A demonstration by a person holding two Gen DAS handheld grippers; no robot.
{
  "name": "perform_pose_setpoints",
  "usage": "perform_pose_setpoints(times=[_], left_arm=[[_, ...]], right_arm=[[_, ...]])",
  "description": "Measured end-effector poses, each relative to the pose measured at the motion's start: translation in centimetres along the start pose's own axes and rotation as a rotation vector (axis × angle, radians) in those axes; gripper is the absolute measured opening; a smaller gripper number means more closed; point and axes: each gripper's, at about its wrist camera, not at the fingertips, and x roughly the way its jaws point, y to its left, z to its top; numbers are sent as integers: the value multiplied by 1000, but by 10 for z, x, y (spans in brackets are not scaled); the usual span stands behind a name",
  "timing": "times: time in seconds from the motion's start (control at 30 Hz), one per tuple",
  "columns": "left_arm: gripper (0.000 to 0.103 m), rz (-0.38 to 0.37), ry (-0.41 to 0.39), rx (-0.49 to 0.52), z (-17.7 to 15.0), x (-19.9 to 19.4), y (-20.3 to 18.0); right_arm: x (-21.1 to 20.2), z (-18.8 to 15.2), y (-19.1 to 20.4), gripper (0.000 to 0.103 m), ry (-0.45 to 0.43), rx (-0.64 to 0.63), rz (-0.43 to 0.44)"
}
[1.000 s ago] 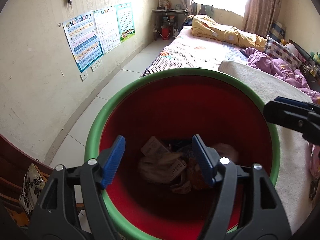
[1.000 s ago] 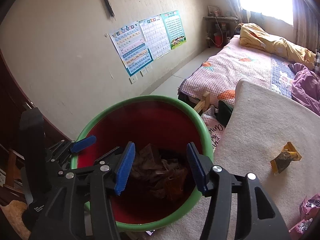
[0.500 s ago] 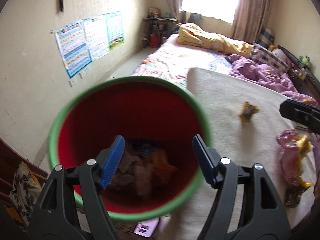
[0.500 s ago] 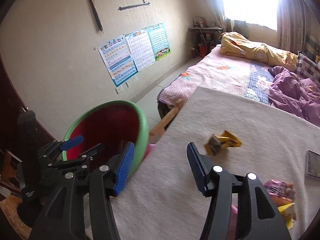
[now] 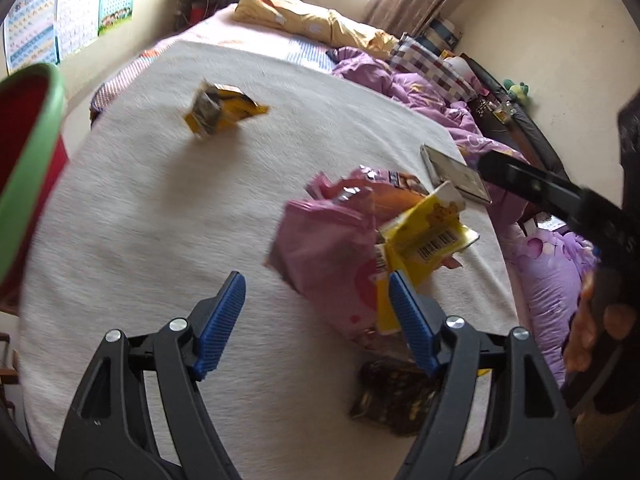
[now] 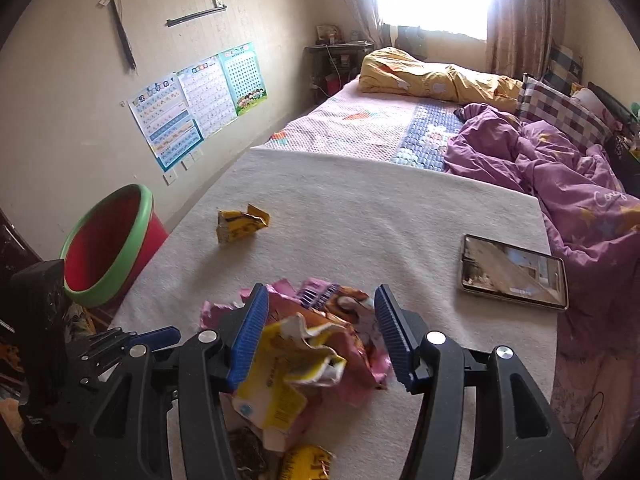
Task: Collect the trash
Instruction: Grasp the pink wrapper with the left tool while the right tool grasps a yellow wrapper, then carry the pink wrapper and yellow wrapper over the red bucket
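Partly hidden: dark wrapper (image 5: 394, 400) under left gripper (image 5: 316, 324) jaws.

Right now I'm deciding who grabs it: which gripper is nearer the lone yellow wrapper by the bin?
Left. The left gripper is nearer the yellow wrapper; the right gripper hangs over the wrapper pile, farther away.

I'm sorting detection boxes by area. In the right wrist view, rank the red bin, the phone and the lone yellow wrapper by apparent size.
Largest to smallest, as they look:
1. red bin
2. phone, close to the bin in spread, so that order is unsure
3. lone yellow wrapper, clearly smallest
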Motion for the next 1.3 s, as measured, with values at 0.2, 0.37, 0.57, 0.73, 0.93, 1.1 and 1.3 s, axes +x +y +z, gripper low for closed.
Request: perform_pose_setpoints(times=[0.2,0.37,0.57,0.73,0.93,1.1,1.3], left_arm=[[35,-6,46,-78,1,21,-2],[28,82,-6,-69,6,7,1],[28,167,-26,-90,11,-7,20],[28,184,-18,-106,9,-7,29],[28,182,-10,-95,7,-8,31],[28,185,-6,-97,9,-6,31],[29,189,-9,-104,7,-8,36]], right_arm=[[-10,-30,-23,54,38,43,46],[-3,-44,-20,54,82,73,112],[16,-51,-7,54,142,99,207],[31,-44,6,54,161,92,240],[47,-32,17,55,145,75,227],[64,-30,19,54,169,84,226],[60,-28,24,29,144,77,244]])
